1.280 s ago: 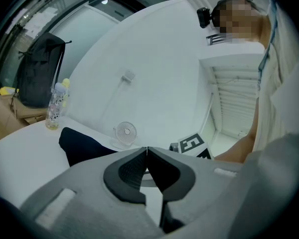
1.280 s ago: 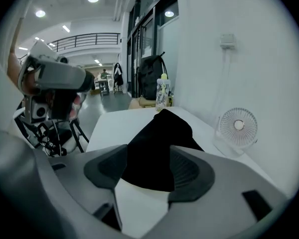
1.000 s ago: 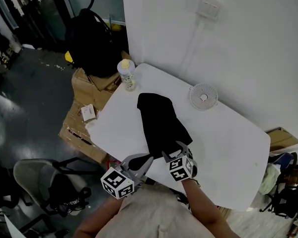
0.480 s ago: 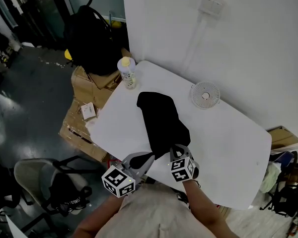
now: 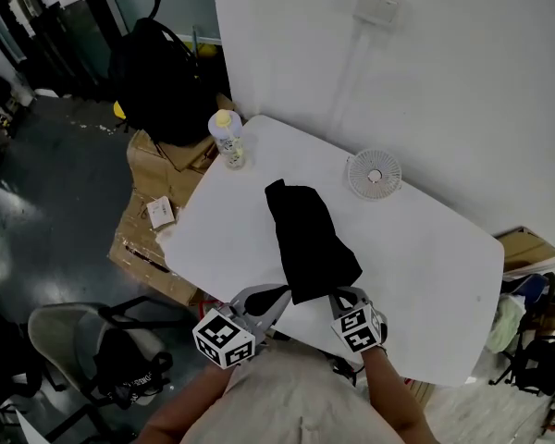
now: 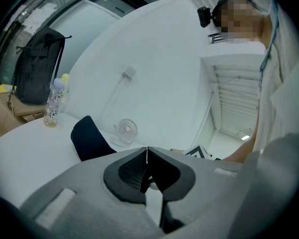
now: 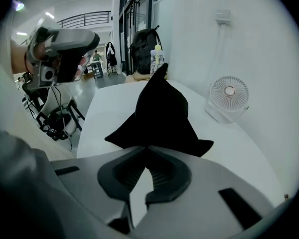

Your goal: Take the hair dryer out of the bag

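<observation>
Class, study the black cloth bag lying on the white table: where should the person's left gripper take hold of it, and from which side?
Probably its near left corner, coming in low from the white table's near edge. The black cloth bag lies flat with its flared end toward the person, the right gripper pinches that hem's middle, and the left gripper, shut and empty, sits beside it.

Open table (image 5: 435, 266) right of bag (image 5: 310, 246), a narrower strip on its left. At the back, blocked by fan (image 5: 374, 174) (just before the wall (image 5: 462, 81)) and, at the far left corner, bottle (image 5: 227, 137). Passable between fan and bag.
</observation>
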